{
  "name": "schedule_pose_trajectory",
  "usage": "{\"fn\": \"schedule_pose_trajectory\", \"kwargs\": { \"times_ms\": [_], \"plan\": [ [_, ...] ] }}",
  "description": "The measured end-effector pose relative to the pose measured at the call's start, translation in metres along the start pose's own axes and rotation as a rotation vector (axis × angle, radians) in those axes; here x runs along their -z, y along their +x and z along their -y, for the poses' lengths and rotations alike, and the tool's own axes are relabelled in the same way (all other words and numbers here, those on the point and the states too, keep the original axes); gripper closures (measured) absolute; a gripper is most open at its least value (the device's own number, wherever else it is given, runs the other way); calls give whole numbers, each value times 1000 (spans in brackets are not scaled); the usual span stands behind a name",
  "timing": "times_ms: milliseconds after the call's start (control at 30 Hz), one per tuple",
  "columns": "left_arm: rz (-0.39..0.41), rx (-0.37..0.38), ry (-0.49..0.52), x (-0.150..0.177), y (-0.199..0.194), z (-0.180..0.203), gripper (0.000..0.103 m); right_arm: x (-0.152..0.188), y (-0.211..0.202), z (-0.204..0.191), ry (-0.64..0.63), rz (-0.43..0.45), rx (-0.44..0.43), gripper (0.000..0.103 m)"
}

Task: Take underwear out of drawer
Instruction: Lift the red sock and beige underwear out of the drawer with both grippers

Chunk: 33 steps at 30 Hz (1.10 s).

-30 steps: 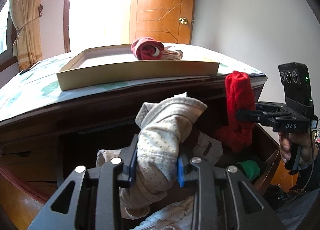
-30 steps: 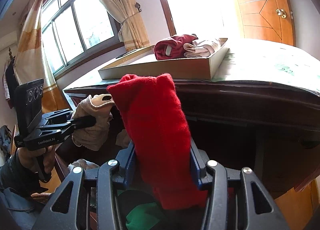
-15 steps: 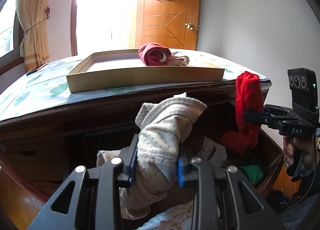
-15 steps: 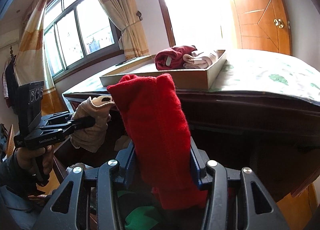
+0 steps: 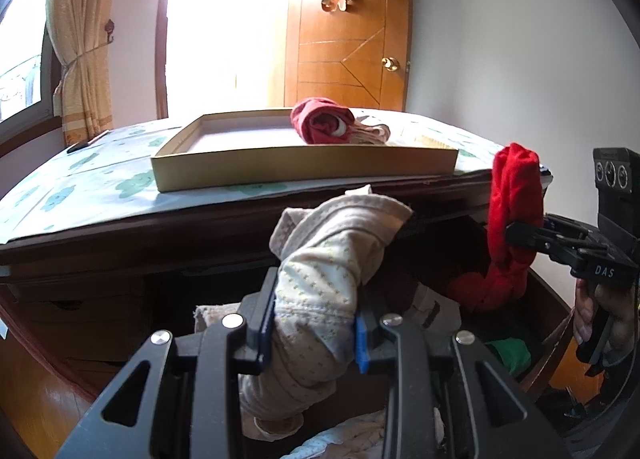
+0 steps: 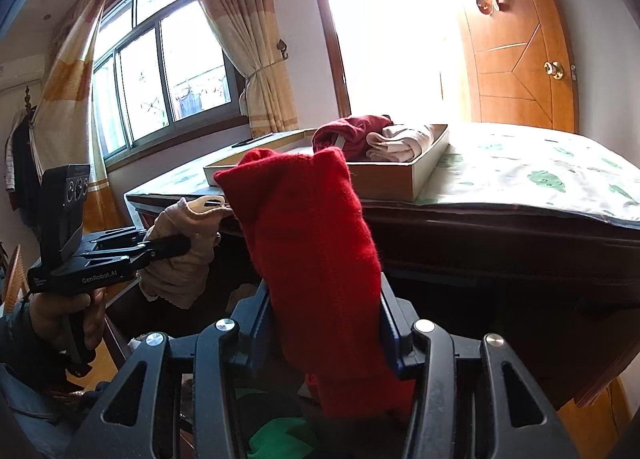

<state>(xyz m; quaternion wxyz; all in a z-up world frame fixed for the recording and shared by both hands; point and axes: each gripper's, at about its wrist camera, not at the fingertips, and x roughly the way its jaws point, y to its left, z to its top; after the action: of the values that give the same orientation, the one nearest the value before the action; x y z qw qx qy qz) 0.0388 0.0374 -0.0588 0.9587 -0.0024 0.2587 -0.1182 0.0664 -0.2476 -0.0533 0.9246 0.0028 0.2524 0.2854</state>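
Note:
My left gripper (image 5: 314,333) is shut on a beige dotted piece of underwear (image 5: 320,283), held up above the open dark wooden drawer (image 5: 548,323). The same beige underwear (image 6: 180,259) shows at the left of the right wrist view, clamped by the left gripper (image 6: 176,247). My right gripper (image 6: 326,333) is shut on a red piece of underwear (image 6: 308,243), also lifted over the drawer. That red underwear (image 5: 512,219) and the right gripper (image 5: 512,229) hang at the right of the left wrist view. More clothes, white and green (image 5: 510,353), lie in the drawer.
A shallow cardboard tray (image 5: 304,167) stands on the dresser top (image 5: 100,187) and holds a dark red garment (image 5: 320,125) and a pale one (image 6: 404,141). Behind are a wooden door (image 5: 348,55), a window with curtains (image 6: 160,75), and white walls.
Both grippers keep their grip and have tilted up slightly, so the tray and dresser top sit lower in view. The garments hang a little higher against the dresser edge.

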Motion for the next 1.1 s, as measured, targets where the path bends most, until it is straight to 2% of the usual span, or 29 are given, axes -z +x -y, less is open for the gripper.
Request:
{"fn": "schedule_pose_trajectory", "kwargs": {
  "times_ms": [300,500,1100],
  "plan": [
    [54,-26,-10,1,-7,-1,74,2,-3,-1,-11,32,11,55],
    [68,-32,-14,0,-8,-2,74,2,-2,-1,-15,27,9,55],
    [135,-62,-23,2,-18,-4,74,5,-9,-4,-46,89,18,55]
  ]
}}
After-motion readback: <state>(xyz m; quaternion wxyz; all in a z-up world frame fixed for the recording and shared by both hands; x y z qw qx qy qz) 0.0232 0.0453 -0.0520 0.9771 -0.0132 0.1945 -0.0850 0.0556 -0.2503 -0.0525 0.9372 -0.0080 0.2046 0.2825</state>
